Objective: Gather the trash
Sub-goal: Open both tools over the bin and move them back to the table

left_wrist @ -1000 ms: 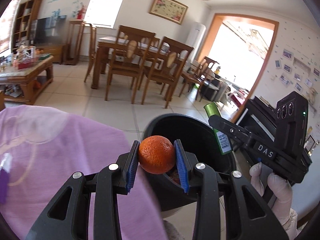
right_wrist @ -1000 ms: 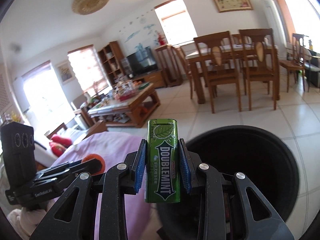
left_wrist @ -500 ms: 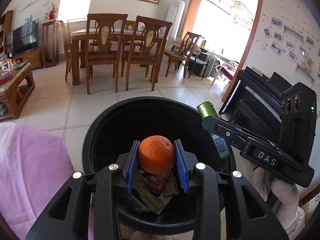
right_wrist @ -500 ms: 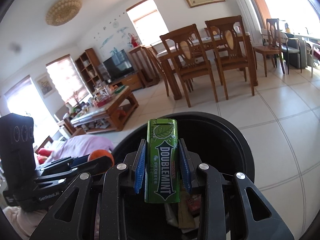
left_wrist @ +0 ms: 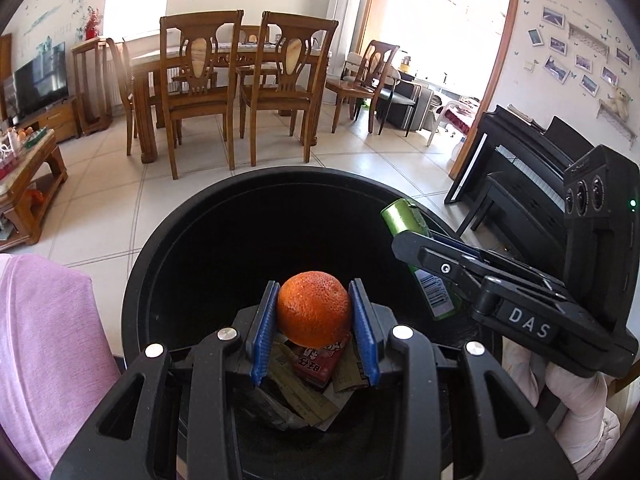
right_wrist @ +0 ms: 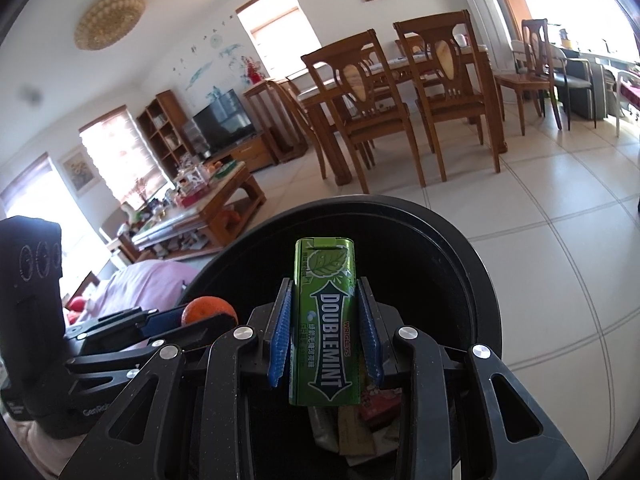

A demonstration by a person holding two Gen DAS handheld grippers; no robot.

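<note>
**Both claws loaded, over the bin**

My left gripper is pinching an orange btwn its blue pads, fruit sitting dead centre of the left wrist view, pads pressed on both sides. Right under it is the black bin, mouth wide open. Wrappers lie at the bottom, incl. a red packet, showing at 6 o'clock from the orange.

My right gripper is clamped on a green gum pack, upright, "DOUBLEMINT" reading down its face. Same bin below it w/ paper scraps at the bottom. In the left view that pack pokes out at 2 o'clock from the orange, over the bin's rim, w/ the right gripper and my gloved hand behind it. In the right view the orange shows at 9 o'clock from the pack, just beside it, not touching.

Pink cloth at 9 o'clock of the bin, dining chairs at 12, well apart.
</note>
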